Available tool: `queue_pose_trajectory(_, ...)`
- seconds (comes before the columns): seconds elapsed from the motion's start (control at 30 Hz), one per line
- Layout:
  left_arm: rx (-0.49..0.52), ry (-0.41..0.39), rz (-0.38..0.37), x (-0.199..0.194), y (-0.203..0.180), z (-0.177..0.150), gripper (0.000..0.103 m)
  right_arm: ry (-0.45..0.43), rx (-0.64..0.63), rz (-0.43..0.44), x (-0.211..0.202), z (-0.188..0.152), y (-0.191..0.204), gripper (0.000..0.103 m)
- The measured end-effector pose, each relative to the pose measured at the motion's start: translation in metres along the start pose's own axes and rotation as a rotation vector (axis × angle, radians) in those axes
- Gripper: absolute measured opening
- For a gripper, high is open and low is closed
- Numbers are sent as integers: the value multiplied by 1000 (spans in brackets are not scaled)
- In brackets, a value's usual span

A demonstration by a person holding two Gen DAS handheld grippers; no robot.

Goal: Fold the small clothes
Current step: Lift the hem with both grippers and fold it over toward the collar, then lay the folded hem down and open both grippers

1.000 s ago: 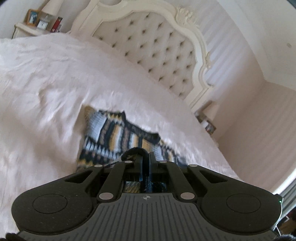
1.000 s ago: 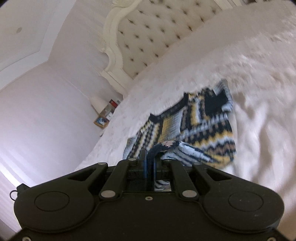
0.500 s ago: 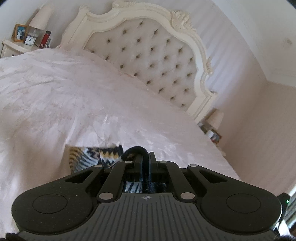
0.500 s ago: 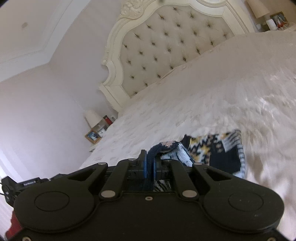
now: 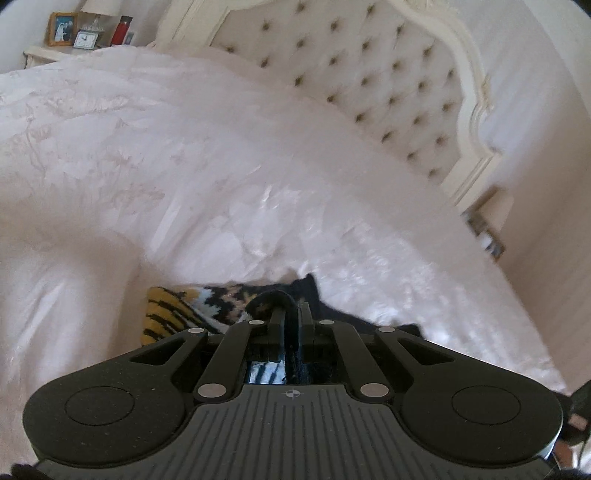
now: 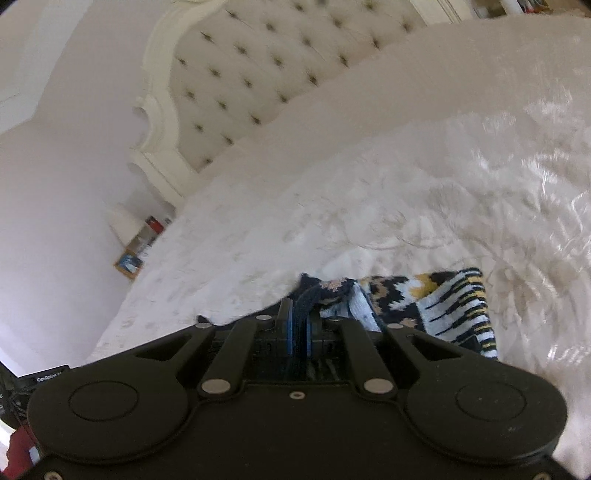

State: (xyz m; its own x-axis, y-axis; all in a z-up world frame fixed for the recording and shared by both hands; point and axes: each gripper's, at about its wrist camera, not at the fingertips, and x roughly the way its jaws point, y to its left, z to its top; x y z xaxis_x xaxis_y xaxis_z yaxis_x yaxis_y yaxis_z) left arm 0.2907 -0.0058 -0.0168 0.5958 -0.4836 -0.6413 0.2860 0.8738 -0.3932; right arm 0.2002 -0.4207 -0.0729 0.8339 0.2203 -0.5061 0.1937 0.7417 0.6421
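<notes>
A small knitted garment [image 5: 177, 308] in black, yellow, pale blue and white lies bunched on the white bedspread [image 5: 184, 155], close under both grippers. My left gripper [image 5: 290, 312] is shut on a dark edge of it, which loops over the fingertips. My right gripper [image 6: 299, 308] is shut on another dark edge; the patterned knit [image 6: 443, 306] spreads to its right. Most of the garment is hidden below the gripper bodies.
A cream tufted headboard [image 5: 369, 66] stands at the far end of the bed. A nightstand with a photo frame, clock and red bottle [image 5: 88, 33] is at the far left. Another nightstand with frames [image 6: 136, 247] is beside the bed.
Both grippers have carried the held edges forward over the garment. The spread-out knit has shrunk to a short bunched strip just ahead of the fingers. The views now tilt down toward the bedspread.
</notes>
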Motion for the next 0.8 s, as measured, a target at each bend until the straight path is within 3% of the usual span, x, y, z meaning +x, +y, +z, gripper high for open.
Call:
queue_pose_trajectory(0.13,-9,25,5,11,7,0,10,34,1,-35,14,-6,-7,18)
queue_pose_trajectory(0.2,-24,34,-4,12,11,2,15,34,1,-34,15,-7,-8,20)
queue_pose_trajectory(0.23,-31,30,-3,11,12,4,30,37,2,-30,13,-6,-9,30)
queue_pose_trajectory(0.27,-32,10,6,8,13,6,41,35,2,-32,12,-6,-9,48)
queue_pose_trajectory(0.33,-23,-33,25,4,11,14,42,-5,-5,-37,6,-3,-8,64)
queue_pose_trajectory(0.47,3,-56,55,-10,5,28,43,-61,-23,-48,-4,13,-4,66)
queue_pose_trajectory(0.57,86,-48,65,-22,-10,27,50,-72,-59,-44,-16,17,6,66)
queue_pose_trajectory(0.8,294,60,53,-42,-45,-10,53,-16,-279,-92,-32,-3,39,66)
